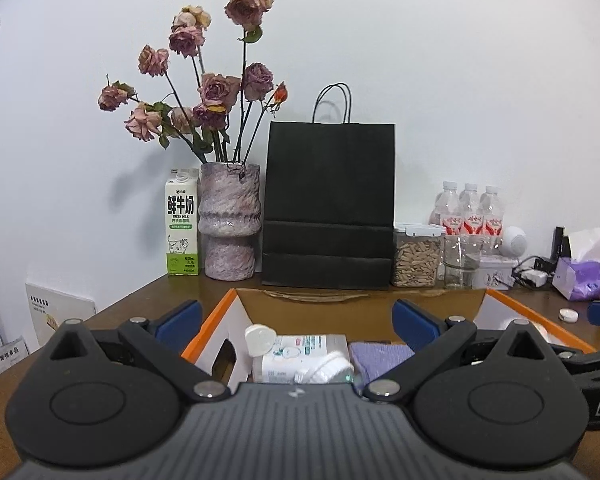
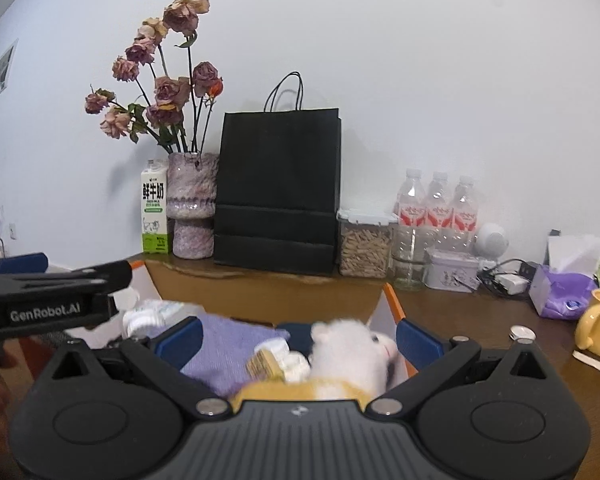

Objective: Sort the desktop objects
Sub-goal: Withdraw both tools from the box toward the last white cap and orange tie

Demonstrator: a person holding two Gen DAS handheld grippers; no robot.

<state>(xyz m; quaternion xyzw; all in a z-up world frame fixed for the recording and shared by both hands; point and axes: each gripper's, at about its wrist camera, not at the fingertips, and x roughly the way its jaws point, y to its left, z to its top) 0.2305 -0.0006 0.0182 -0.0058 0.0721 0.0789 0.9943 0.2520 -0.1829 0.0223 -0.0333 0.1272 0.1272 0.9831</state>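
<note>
Both fisheye views looked forward from just above the near edge of an open cardboard box (image 1: 364, 312), toward a white wall. The left wrist view sat low and close over the box's left half, facing a black paper bag (image 1: 329, 204) almost head-on beyond the box. The right wrist view sat over the box's right half, so the same bag (image 2: 278, 188) fell left of centre. Each view showed its own gripper body filling the lower frame. Both shared the box interior, the bag, and the vase of dried roses (image 1: 229, 222) left of the bag.
</note>
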